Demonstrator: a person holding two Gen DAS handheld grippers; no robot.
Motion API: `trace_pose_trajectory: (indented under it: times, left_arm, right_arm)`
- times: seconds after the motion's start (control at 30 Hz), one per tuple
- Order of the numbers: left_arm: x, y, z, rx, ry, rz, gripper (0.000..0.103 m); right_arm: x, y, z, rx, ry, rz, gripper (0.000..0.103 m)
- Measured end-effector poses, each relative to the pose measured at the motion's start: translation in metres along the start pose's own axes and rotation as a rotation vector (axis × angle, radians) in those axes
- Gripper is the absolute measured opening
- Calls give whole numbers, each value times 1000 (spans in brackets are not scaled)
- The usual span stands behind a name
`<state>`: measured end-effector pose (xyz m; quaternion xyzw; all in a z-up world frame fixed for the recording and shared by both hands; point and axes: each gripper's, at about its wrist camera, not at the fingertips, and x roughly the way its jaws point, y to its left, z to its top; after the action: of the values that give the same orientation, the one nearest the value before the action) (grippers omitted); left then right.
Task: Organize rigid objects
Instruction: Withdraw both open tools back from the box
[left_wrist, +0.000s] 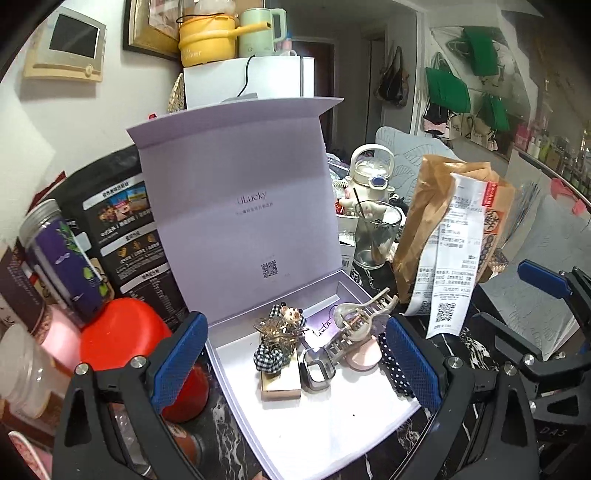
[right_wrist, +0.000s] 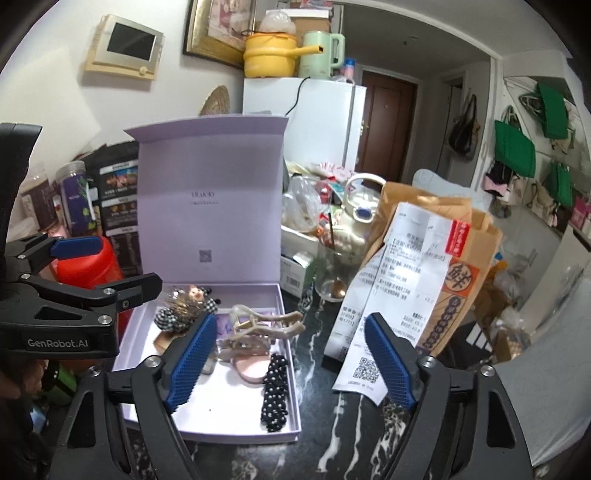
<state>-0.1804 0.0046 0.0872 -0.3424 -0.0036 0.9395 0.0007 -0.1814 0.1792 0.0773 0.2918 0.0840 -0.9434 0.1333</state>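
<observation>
A lilac gift box (left_wrist: 332, 439) lies open on the dark marble table, its lid (left_wrist: 236, 206) standing upright; it also shows in the right wrist view (right_wrist: 243, 428). Inside lie a beige claw clip (left_wrist: 358, 321) (right_wrist: 258, 325), a checked bow clip with a mouse figure (left_wrist: 277, 343) (right_wrist: 181, 310), a small clear case (left_wrist: 317, 373), a pink compact (right_wrist: 251, 369) and a polka-dot scrunchie (right_wrist: 275, 387). My left gripper (left_wrist: 295, 365) is open and empty over the box. My right gripper (right_wrist: 291, 365) is open and empty at the box's right edge.
A red container (left_wrist: 125, 336), jars (left_wrist: 62, 258) and a black pouch (left_wrist: 129, 229) crowd the left. A glass (left_wrist: 375, 236), a brown paper bag with a receipt (left_wrist: 450, 236) (right_wrist: 424, 266) and a white kettle (right_wrist: 360, 214) stand at the right. A fridge (right_wrist: 325, 118) is behind.
</observation>
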Motion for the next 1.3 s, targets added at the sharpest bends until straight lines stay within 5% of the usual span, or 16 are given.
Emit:
trace_pose_trajectory:
  times: [0.57,0.83,1.3]
  left_arm:
    - [-78,-14,-20,20,-81,-2,103]
    - [-103,-13,-37,6,-92,24,103]
    - [-99,-11,-75,18,-2,4,103]
  right_arm:
    - [-77,2,-13,35,-60,-19,103]
    - [-93,7,-31,44,-22,-49,103]
    - [-93,14,-71,112,50,-92,103]
